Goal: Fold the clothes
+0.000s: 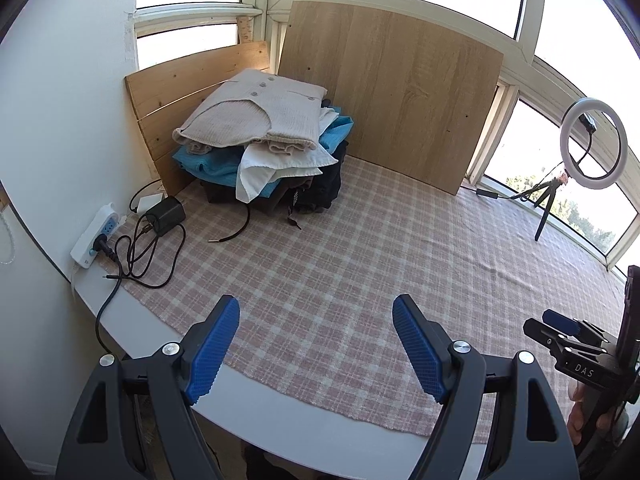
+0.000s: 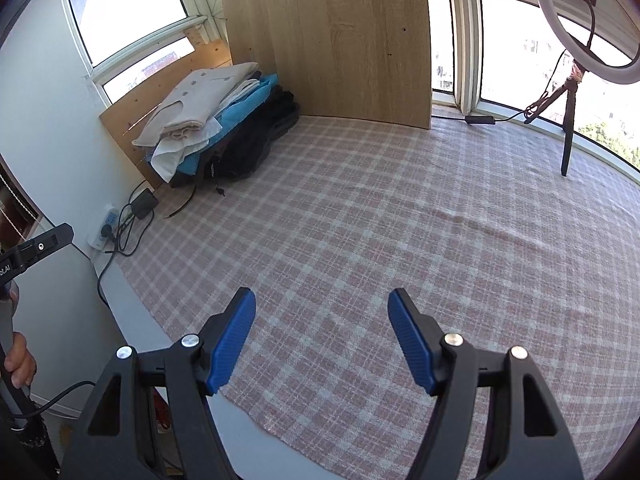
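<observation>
A pile of clothes sits at the far left of the table on the pink checked cloth. A beige buttoned knit lies on top, over a white garment, a blue one and dark ones. The same pile shows in the right wrist view. My left gripper hovers open over the near edge of the cloth, holding nothing. My right gripper is also open and empty above the cloth. The right gripper's body shows at the left view's right edge.
A power strip with a black charger and loose cables lies at the table's left edge. Wooden boards lean against the windows behind the pile. A ring light on a tripod stands at the far right.
</observation>
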A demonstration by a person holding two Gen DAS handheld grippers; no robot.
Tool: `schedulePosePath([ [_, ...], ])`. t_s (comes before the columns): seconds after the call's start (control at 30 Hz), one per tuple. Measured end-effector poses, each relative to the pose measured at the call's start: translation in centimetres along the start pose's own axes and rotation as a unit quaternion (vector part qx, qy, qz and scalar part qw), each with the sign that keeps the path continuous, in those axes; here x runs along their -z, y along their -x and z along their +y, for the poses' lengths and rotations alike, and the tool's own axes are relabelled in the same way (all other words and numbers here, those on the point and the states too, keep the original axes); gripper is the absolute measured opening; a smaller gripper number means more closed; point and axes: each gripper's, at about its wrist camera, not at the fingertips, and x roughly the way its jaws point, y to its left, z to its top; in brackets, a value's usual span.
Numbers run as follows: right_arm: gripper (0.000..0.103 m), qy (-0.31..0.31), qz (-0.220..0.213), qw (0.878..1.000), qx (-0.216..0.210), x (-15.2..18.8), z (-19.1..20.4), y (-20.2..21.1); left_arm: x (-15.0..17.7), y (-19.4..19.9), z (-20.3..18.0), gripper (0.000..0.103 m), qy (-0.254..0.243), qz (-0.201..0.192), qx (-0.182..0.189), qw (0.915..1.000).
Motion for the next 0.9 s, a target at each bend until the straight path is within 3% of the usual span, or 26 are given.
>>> schedulePosePath([
  [0.2, 0.068, 0.008, 0.002, 1.000, 0.001, 0.0, 0.2, -0.1, 0.2, -0.3, 0.4, 0.078, 0.018, 0.008, 0.005, 0.9998],
  [0.43, 0.068, 0.018, 0.004, 1.000, 0.010, -0.1, 0.1, -0.3, 0.1, 0.8, 0.2, 0.078, 0.015, -0.021, -0.005, 0.9997],
  [0.9, 0.068, 0.005, 0.009, 1.000, 0.007, -0.2, -1.0, -0.9, -0.1, -1.0, 0.0, 0.078, 0.014, -0.001, -0.013, 0.9998],
])
